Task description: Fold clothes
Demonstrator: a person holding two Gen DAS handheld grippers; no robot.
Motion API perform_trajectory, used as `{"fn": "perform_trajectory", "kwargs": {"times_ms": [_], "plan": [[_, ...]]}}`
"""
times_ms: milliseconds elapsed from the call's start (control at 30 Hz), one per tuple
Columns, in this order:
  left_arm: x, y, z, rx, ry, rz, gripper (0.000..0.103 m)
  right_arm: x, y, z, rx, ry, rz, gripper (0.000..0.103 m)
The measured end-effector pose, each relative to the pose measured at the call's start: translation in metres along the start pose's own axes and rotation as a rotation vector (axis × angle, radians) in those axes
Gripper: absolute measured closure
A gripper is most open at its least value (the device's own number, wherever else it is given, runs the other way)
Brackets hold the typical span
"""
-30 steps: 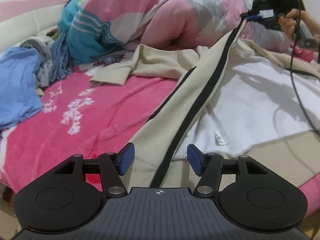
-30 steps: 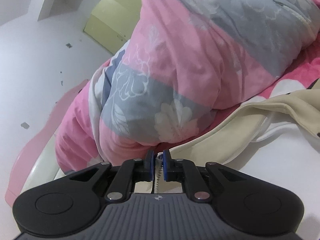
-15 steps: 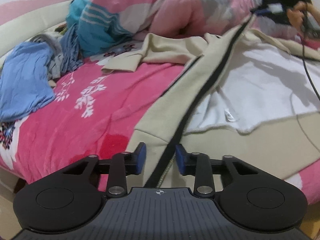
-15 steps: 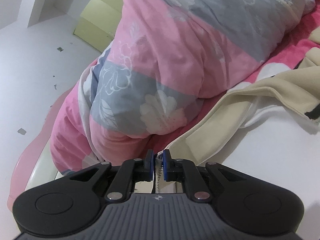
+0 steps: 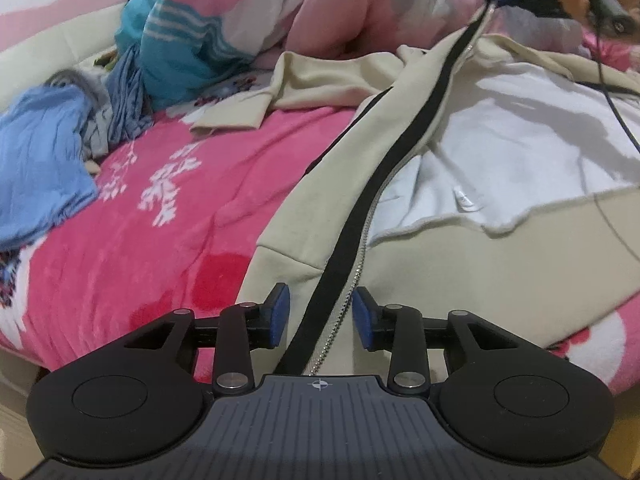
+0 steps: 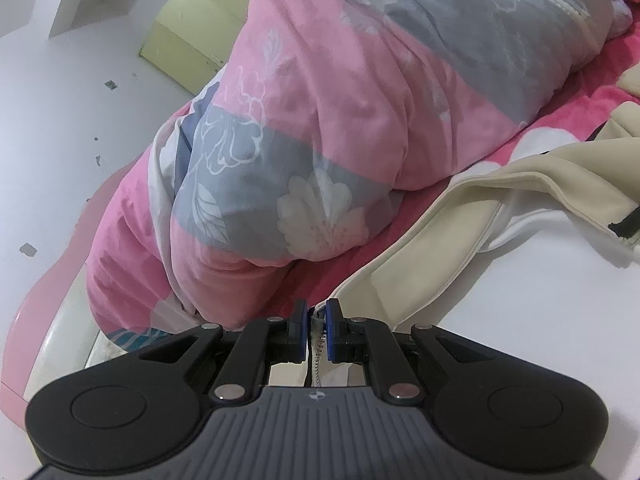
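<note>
The cream zip-up jacket with a black zipper band (image 5: 340, 208) lies opened on the pink floral bed cover (image 5: 168, 216), its white lining up. Its zipper edge runs taut from between the fingers of the left gripper (image 5: 319, 312) to the far right gripper (image 6: 317, 330), which is clamped on the zipper's top end. The left gripper's jaws have just been opening slightly and stand apart around the hem, not pressing it. I would close firmly on the hem, keeping the edge straight, before folding over. A rumpled blue garment (image 5: 36, 168) lies far left.
</note>
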State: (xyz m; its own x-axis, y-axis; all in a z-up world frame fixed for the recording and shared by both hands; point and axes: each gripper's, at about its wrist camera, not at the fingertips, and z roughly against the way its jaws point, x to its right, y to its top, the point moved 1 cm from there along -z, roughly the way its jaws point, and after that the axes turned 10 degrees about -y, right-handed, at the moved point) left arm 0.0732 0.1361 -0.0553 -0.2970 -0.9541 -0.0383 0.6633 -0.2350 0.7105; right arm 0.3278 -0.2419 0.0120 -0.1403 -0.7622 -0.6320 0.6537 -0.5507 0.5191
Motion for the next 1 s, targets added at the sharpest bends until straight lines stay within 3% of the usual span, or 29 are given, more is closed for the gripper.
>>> {"fn": "perform_trajectory", "kwargs": {"times_ms": [33,100,167,333,433,567,800,867,1000], "plan": [[-0.001,0.000,-0.001,0.007,-0.006,0.004,0.071,0.000,0.000,-0.001,-0.001,-0.003,0.004,0.094],[-0.003,-0.001,-0.001,0.021,-0.015,0.007,0.084,-0.001,-0.001,-0.002,-0.003,-0.010,0.011,0.094],[-0.006,-0.001,0.003,0.031,-0.030,0.014,0.088,-0.002,0.000,-0.004,-0.004,-0.018,0.019,0.094],[-0.024,0.009,0.028,0.078,-0.166,0.103,0.091,-0.012,0.005,-0.001,0.010,-0.011,0.092,0.094],[-0.039,0.019,0.043,0.114,-0.331,0.205,0.092,-0.018,0.012,0.003,0.031,0.002,0.130,0.094],[-0.041,0.032,0.050,0.142,-0.615,0.316,0.092,-0.021,0.029,0.009,0.078,0.025,0.148,0.095],[0.029,0.064,0.014,0.101,-1.009,0.265,0.092,-0.020,0.062,0.001,0.121,-0.001,0.205,0.097],[0.051,0.072,-0.006,0.074,-1.083,0.245,0.092,-0.022,0.066,-0.008,0.115,-0.007,0.233,0.097],[0.087,0.080,-0.047,0.007,-1.154,0.260,0.092,-0.024,0.072,-0.029,0.099,-0.023,0.290,0.098]]}}
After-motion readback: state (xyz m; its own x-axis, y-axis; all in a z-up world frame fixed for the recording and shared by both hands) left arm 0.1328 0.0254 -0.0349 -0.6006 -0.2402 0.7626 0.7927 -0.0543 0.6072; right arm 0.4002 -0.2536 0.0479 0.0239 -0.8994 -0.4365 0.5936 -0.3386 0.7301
